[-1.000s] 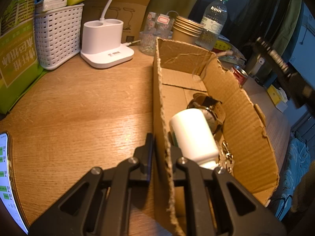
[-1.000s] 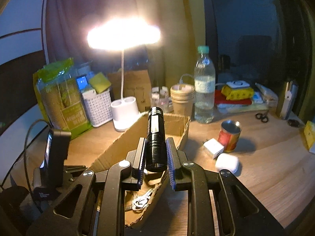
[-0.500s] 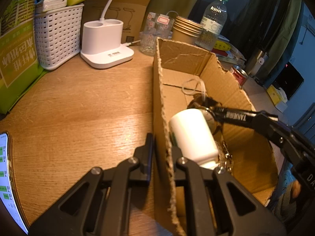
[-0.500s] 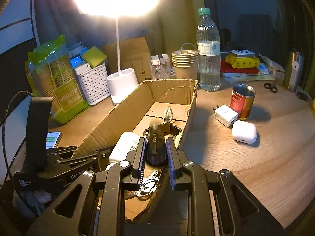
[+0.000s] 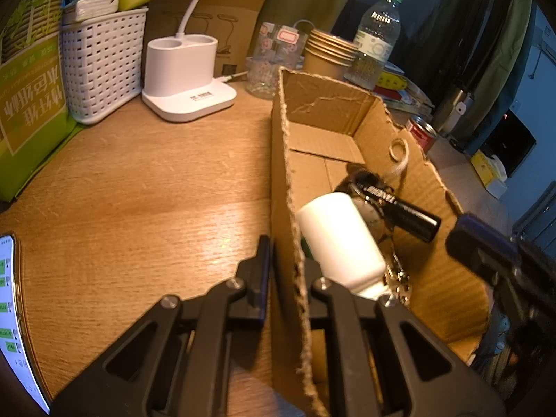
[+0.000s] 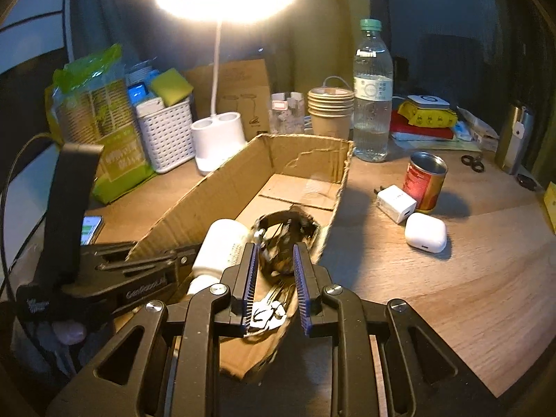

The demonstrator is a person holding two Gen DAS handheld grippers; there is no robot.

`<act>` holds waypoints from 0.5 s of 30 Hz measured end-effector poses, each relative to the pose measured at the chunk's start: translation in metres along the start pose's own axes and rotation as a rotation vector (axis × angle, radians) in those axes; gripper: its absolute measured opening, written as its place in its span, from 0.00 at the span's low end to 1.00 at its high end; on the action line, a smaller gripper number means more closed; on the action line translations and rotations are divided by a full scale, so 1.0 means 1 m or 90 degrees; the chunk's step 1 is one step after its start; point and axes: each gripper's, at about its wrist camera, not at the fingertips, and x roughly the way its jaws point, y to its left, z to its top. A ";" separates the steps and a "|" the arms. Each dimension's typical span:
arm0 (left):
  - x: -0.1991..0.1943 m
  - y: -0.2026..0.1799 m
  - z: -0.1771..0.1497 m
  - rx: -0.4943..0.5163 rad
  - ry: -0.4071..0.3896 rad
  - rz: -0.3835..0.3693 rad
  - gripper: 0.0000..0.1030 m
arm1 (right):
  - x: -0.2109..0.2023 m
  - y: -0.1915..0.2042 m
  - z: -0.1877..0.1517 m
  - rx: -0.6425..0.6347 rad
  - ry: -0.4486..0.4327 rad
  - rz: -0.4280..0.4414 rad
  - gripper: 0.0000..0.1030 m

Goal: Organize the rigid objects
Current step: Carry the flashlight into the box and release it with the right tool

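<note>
An open cardboard box (image 5: 347, 111) lies on the wooden table. My left gripper (image 5: 283, 243) is shut on the box's left wall (image 5: 283, 160). Inside lie a white bottle (image 5: 338, 239), a watch, keys (image 6: 269, 309) and a black flashlight (image 5: 399, 208). The flashlight rests slanted across the watch, free of any grip. My right gripper (image 6: 274, 257) hangs low over the box's near end with its jaws opening. The flashlight's dark end (image 6: 283, 243) lies between and just ahead of the blue pads, which do not press on it.
To the right of the box stand a red can (image 6: 425, 180), a white charger (image 6: 396, 203) and a white earbud case (image 6: 425, 231). Behind it are a water bottle (image 6: 371, 93), paper cups (image 6: 330, 111), a lamp base (image 5: 187, 73) and a white basket (image 5: 104, 62). A phone (image 5: 10, 312) lies at the left.
My right gripper came down into the box with the flashlight, and its pads have parted from it. The flashlight now lies inside. My left gripper has not moved.
</note>
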 end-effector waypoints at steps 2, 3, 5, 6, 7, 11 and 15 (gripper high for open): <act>0.000 0.000 0.000 0.000 0.001 0.000 0.09 | -0.002 0.003 -0.003 -0.009 0.005 0.010 0.25; 0.000 0.000 0.000 0.000 -0.001 0.000 0.09 | -0.003 0.004 -0.003 -0.009 0.004 0.012 0.25; 0.000 0.000 0.000 -0.001 0.000 0.000 0.09 | -0.005 0.004 -0.004 -0.007 0.002 0.017 0.26; 0.000 0.000 0.001 -0.001 0.000 0.000 0.09 | -0.006 0.003 -0.004 -0.007 0.002 0.019 0.26; 0.000 0.000 0.001 -0.001 0.000 0.000 0.09 | -0.007 0.002 -0.004 -0.006 0.002 0.021 0.26; 0.000 0.000 0.001 -0.001 0.000 0.000 0.09 | -0.012 0.003 -0.001 -0.012 -0.018 0.017 0.26; 0.000 0.001 0.001 -0.001 0.001 0.000 0.09 | -0.008 0.001 0.004 -0.026 -0.034 -0.024 0.33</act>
